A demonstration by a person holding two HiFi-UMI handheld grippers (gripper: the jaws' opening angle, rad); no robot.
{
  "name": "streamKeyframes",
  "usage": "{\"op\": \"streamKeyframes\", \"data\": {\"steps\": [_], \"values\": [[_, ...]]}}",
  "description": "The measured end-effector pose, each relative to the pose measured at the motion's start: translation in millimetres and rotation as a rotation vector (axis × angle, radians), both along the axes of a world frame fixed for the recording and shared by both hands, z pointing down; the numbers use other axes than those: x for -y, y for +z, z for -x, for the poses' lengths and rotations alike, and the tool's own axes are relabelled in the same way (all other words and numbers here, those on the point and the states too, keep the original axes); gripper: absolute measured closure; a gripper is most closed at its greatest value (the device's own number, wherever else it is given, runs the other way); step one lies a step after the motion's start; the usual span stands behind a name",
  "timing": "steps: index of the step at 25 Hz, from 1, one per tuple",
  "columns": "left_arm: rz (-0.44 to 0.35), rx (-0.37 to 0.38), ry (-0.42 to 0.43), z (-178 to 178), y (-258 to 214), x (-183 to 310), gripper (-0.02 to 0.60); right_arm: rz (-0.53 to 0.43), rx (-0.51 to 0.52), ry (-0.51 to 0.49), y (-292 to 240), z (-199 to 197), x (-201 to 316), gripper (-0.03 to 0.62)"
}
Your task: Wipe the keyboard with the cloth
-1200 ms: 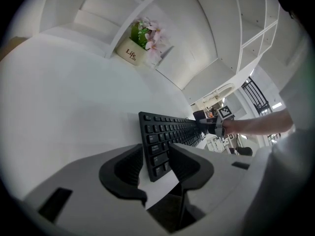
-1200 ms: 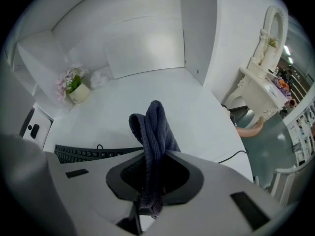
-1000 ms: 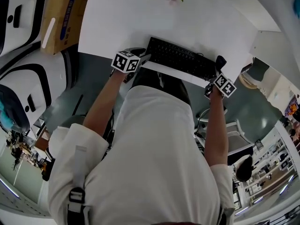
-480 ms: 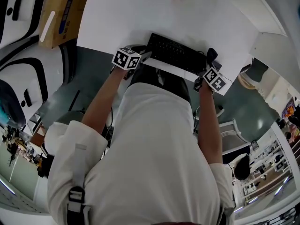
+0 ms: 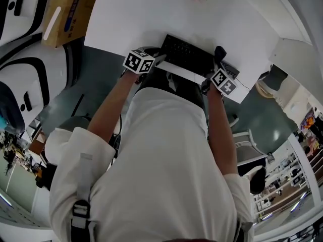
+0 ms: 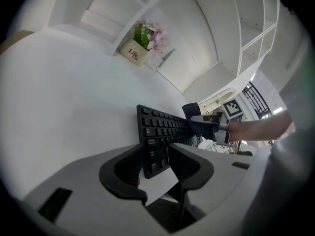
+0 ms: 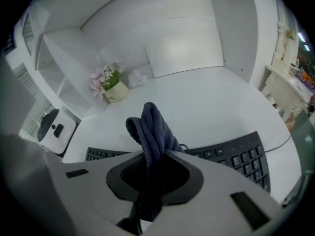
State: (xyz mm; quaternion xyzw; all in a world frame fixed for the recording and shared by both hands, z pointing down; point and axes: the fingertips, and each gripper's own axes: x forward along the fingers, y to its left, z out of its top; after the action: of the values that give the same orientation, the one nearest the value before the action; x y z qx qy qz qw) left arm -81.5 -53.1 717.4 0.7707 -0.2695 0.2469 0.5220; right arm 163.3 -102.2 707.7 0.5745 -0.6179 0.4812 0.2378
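Desktop [image 5: 126, 19], broad and white, carries the black computer keyboard [image 5: 189, 54] near its front edge. The left gripper [image 6: 151, 163] has its jaws closed on the keyboard's left end. The right gripper [image 7: 152, 173] is clamped tight on the bunched dark blue cloth [image 7: 152, 127], which stands up over the keyboard's right part. A small cream pot of pink flowers [image 7: 114, 90] sits farther back.

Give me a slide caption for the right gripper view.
Right gripper, jaws shut on a dark blue cloth, over the black keyboard on a white desk.
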Motion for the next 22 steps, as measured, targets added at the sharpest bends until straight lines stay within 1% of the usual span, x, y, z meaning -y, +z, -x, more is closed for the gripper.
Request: {"op": "streamKeyframes", "data": {"steps": [3, 7, 9, 14, 22], "values": [[-0.004, -0.008, 0.004, -0.2, -1.1, -1.2, 0.425, -0.010, 0.019, -0.062, -0.9, 27.0, 3.9, 0.531], [-0.003, -0.019, 0.004, -0.2, -0.6, -3.2, 0.425, -0.026, 0.070, -0.148, 0.4, 67.2, 7.7, 0.531], [0.000, -0.025, 0.007, -1.6, -1.3, -5.7, 0.425, -0.030, 0.072, -0.183, -0.9, 82.6, 7.7, 0.531], [0.003, -0.036, 0.010, -3.3, -2.2, -8.4, 0.425, -0.039, 0.109, -0.211, -3.4, 105.0, 11.4, 0.531], [-0.001, -0.048, -0.006, 0.4, -4.9, -10.6, 0.425, -0.050, 0.199, -0.303, -7.2, 151.2, 14.6, 0.531]]}}
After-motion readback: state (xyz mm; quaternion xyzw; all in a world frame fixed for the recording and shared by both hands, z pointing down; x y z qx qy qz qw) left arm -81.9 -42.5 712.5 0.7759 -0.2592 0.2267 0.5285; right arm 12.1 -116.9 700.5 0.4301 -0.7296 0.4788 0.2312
